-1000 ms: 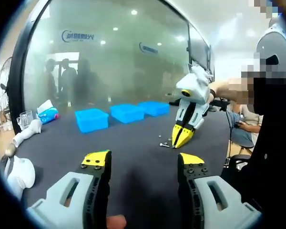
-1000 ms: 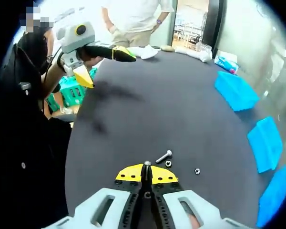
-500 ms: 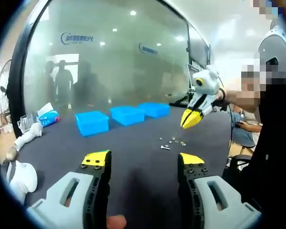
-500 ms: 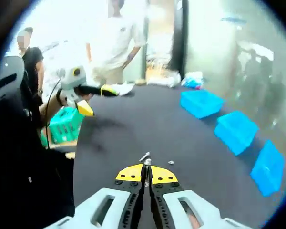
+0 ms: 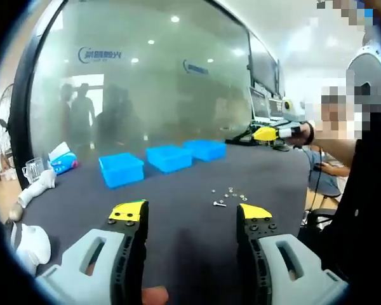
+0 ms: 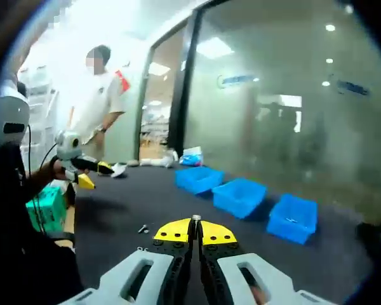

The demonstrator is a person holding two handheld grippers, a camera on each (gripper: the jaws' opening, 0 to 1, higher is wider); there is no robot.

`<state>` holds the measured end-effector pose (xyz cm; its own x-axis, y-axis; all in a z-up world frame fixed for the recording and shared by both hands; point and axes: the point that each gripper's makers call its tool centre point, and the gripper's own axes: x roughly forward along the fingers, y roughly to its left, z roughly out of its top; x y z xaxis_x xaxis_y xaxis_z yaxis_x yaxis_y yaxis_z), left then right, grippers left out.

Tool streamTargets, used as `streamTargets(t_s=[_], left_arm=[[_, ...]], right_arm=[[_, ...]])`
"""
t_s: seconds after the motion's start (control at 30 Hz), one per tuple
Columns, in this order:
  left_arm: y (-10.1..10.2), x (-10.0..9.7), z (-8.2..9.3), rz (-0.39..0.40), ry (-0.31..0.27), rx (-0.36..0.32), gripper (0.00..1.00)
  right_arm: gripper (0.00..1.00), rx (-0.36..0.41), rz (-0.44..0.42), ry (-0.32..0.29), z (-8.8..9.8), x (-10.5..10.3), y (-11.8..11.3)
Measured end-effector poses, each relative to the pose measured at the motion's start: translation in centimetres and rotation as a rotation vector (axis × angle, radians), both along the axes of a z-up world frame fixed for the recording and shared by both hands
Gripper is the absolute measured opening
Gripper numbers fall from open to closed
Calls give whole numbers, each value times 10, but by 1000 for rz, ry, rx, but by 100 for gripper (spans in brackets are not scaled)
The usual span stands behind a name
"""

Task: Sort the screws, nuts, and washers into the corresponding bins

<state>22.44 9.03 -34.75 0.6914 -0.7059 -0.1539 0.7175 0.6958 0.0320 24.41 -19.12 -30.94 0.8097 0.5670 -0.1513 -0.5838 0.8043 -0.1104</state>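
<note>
Right gripper view: right gripper (image 6: 195, 223) pinches a small screw (image 6: 195, 218) between its jaws, raised above the dark table (image 6: 133, 203). Three blue bins (image 6: 241, 196) sit in a row. Left gripper (image 5: 190, 216) jaws apart, loose fasteners (image 5: 223, 194) on the tabletop just beyond them.

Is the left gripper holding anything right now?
No. In the left gripper view the left gripper is open, with only the dark table showing between its jaws.
</note>
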Motion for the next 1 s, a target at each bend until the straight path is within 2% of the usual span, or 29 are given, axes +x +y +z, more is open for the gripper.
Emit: streamTargets(t_s=[0.2, 0.37, 0.5, 0.63, 0.77, 0.97, 1.0], left_arm=[[-1, 0, 2, -2, -3, 10, 54], [-3, 1, 4, -6, -7, 10, 54], [-4, 1, 4, -9, -9, 10, 54], [-3, 1, 5, -5, -10, 9, 54], [0, 0, 4, 1, -9, 8, 54], [3, 1, 2, 11, -5, 4, 54], [4, 1, 1, 14, -5, 3, 54]], right_arm=[[1, 30, -64, -27, 2, -5, -20], [1, 35, -93, -36, 7, 6, -29], [1, 22, -138, -37, 9, 28, -44], [1, 2, -185, -31, 10, 59, -62], [1, -16, -228, 13, 5, 96, -82], [1, -63, -260, 57, -1, 145, -96], [1, -76, -260, 92, -6, 152, -98]])
